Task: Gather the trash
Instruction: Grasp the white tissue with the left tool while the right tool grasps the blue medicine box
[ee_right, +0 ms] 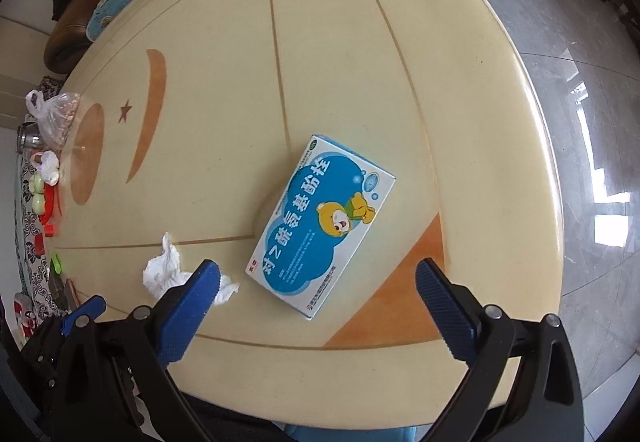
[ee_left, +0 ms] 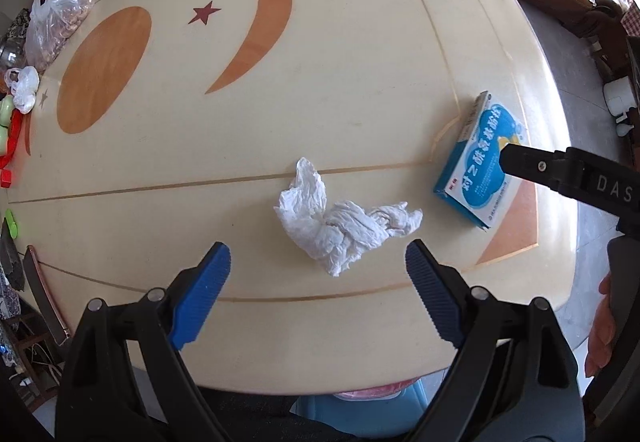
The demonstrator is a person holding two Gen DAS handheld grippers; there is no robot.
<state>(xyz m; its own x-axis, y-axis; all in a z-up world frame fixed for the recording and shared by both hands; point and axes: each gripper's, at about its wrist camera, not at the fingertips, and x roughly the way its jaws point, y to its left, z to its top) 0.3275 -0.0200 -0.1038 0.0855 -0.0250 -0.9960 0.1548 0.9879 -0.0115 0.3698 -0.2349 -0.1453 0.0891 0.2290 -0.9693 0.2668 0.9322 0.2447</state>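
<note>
Left tongs [ee_left: 318, 262]: spread, I hover them above tissue [ee_left: 340, 228].
Right tongs [ee_right: 318, 278]: spread, at medicine box [ee_right: 320, 226].
Risk: flat box may skid across desk [ee_right: 340, 62].

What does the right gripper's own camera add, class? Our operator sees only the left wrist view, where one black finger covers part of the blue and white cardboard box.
Observer: The right gripper is open, its blue pads wide apart with nothing between them.
Operator: What is printed where the finger hides the box?
Observer: A yellow cartoon bear, on the face of the blue and white cardboard box.
Operator: Is either pad touching the box?
Observer: No. It lies flat on the cream round table, just ahead of the pads and apart from both.
</note>
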